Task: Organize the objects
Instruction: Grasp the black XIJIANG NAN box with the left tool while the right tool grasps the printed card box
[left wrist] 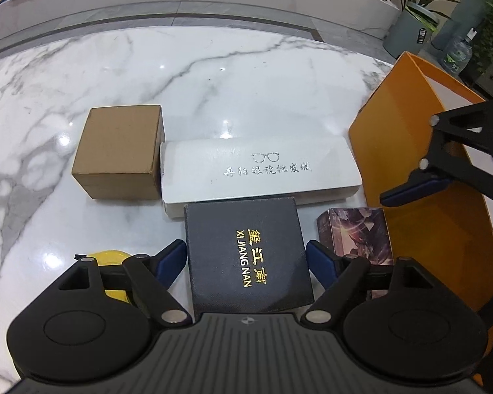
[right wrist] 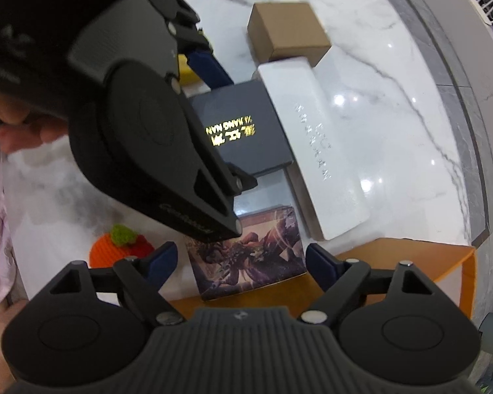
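Left tool (left wrist: 246,259) spread wide, blue pads either side of the dark box (left wrist: 246,252) at lower centre, not pressing it. Right tool (right wrist: 241,259) likewise released, straddling the printed box (right wrist: 246,259), which stands at the edge of the orange tray (right wrist: 410,256). Beyond: white glasses case (left wrist: 259,170) mid-frame, touching the brown carton (left wrist: 118,151) to its left, both on the marble counter (left wrist: 213,75). Judgement: early stage; tray appears to hold nothing yet, four boxes remain outside it.
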Demonstrator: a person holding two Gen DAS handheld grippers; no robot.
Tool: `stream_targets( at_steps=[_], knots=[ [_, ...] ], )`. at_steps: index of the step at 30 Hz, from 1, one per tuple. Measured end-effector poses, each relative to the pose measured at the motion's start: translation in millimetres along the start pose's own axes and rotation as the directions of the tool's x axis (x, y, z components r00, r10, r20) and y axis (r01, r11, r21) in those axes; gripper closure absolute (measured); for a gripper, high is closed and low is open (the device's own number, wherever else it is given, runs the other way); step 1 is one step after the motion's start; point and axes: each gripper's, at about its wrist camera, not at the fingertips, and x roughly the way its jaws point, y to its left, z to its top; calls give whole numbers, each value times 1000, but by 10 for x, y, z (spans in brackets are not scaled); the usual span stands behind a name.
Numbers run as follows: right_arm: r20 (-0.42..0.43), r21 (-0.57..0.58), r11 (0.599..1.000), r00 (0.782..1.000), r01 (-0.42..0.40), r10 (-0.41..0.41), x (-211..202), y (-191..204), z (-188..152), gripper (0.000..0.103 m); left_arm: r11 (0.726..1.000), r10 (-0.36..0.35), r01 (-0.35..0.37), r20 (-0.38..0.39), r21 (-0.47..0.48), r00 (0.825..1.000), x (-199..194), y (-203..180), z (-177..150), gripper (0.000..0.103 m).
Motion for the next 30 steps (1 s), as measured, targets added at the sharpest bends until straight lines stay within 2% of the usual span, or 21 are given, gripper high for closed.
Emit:
stream_targets(
  at_steps=[5, 8, 12, 15, 19, 20, 21, 24, 26, 28, 29, 30],
  knots=[
    [-43, -53, 999, 999, -10, 8, 142, 12, 49, 17, 1000, -20, 21, -23, 23, 1000, -82, 57, -88, 12],
    [-68, -82, 997, 998, -2, -3, 212, 17, 102, 14, 999, -30, 30, -20, 34, 999, -148, 127, -203, 12],
    [-126, -93, 996, 992, -17, 5, 309, 11, 182, 12, 998, -51, 51, -17, 36, 999, -229, 192, -319, 12],
    [-168, -103, 994, 986, -29, 12, 373, 18, 219, 12, 998, -40, 41, -16, 54, 999, -273, 199, -386, 12],
    [-174, -79, 996, 985, -27, 13, 352, 38, 242, 15, 997, -39, 40, -22, 61, 999, -325, 263, -467, 12],
    [-164, -87, 996, 986, -31, 16, 326, 69, 253, 20, 997, -41, 42, -24, 65, 999, -331, 276, -482, 12],
    [-154, -107, 994, 988, -35, 18, 291, 110, 267, 31, 997, -41, 43, -25, 70, 999, -349, 289, -506, 12],
    [-128, -156, 986, 991, -53, 33, 172, 253, 360, 52, 997, -39, 40, -27, 67, 999, -390, 339, -574, 12],
    [-128, -152, 987, 991, -46, 26, 174, 304, 448, 50, 998, -33, 34, -26, 51, 999, -419, 393, -631, 12],
    [-95, -162, 986, 995, -32, 17, 163, 364, 524, 52, 999, -22, 23, -22, 35, 999, -454, 452, -686, 12],
    [-85, -151, 987, 995, -58, 46, 157, 385, 566, 64, 1000, -12, 13, -18, 29, 1000, -477, 483, -713, 12],
    [-88, -131, 988, 993, -86, 75, 170, 405, 606, 70, 1000, -8, 8, -15, 24, 1000, -495, 509, -726, 12]
  ],
)
